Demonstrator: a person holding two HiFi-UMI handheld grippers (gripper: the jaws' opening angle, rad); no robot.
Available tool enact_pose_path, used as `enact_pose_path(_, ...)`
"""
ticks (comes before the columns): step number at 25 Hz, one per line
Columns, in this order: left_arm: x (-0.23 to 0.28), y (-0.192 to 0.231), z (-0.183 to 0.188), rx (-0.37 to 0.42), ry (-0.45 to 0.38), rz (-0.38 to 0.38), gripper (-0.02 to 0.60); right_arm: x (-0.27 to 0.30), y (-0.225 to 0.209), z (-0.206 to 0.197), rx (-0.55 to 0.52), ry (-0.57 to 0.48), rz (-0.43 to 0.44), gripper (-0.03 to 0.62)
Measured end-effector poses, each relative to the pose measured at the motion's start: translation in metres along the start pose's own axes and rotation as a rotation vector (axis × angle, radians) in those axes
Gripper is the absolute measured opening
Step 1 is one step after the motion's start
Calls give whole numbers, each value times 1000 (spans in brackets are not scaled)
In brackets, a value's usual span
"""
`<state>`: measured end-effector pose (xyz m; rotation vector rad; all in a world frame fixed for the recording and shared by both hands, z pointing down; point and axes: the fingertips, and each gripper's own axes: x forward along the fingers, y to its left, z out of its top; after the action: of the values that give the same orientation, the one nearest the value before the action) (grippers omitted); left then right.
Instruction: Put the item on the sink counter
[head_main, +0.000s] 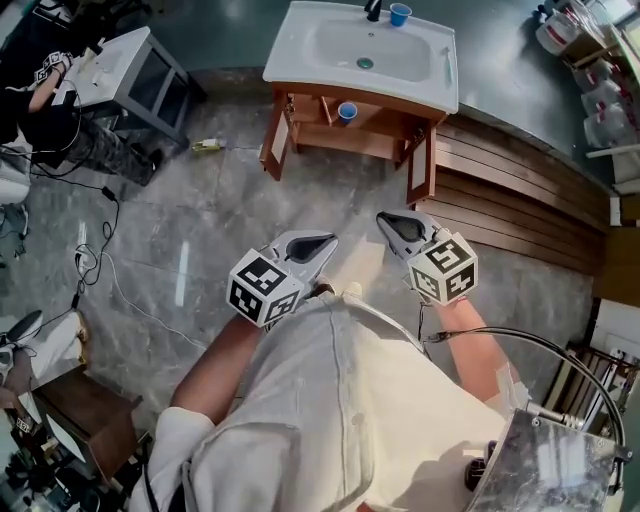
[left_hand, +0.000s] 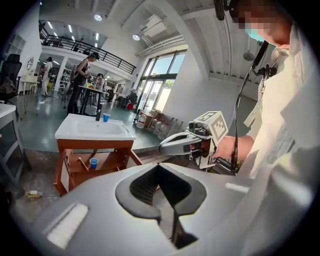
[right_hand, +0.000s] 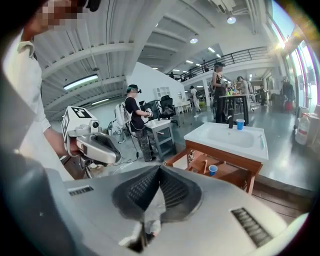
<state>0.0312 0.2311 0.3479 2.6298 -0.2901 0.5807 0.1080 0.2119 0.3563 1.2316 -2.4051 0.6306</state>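
A white sink counter (head_main: 300, 50) tops a wooden cabinet whose two doors stand open. One blue cup (head_main: 347, 111) sits on the shelf inside the cabinet, also in the left gripper view (left_hand: 93, 162) and the right gripper view (right_hand: 213, 169). A second blue cup (head_main: 399, 14) stands on the counter beside the dark faucet (head_main: 373, 10). Both grippers hover close to the person's body, far from the sink. My left gripper (head_main: 328, 240) is shut with nothing in it, its tips meeting (left_hand: 159, 166). My right gripper (head_main: 383, 217) is also shut and empty (right_hand: 160, 167).
A grey desk (head_main: 140, 70) with a seated person stands at the far left. Cables run over the marble floor, and a small yellow-green object (head_main: 207, 146) lies left of the cabinet. Wooden planks (head_main: 520, 190) lie to the right, water jugs (head_main: 600, 90) beyond them, a metal cart (head_main: 555, 465) at bottom right.
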Motion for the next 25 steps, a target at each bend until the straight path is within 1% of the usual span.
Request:
enact_pose_path(5, 4, -20, -15, 0, 29, 2, 5, -19, 9, -11, -4, -20, 12, 5)
enact_pose_path(9, 6, -34, -16, -6, 20, 9, 5, -31, 17, -25, -9, -15, 28, 5)
enact_pose_path(13, 8, -49, -17, 5, 18, 1, 6, -41, 19, -31, -20, -19, 35, 5)
enact_pose_path(18, 11, -58, -19, 11, 26, 16, 5, -49, 20, -34, -33, -27, 44, 5)
enact_pose_path(25, 18, -65, -24, 19, 32, 17, 6, -54, 19, -44, -32, -36, 45, 5)
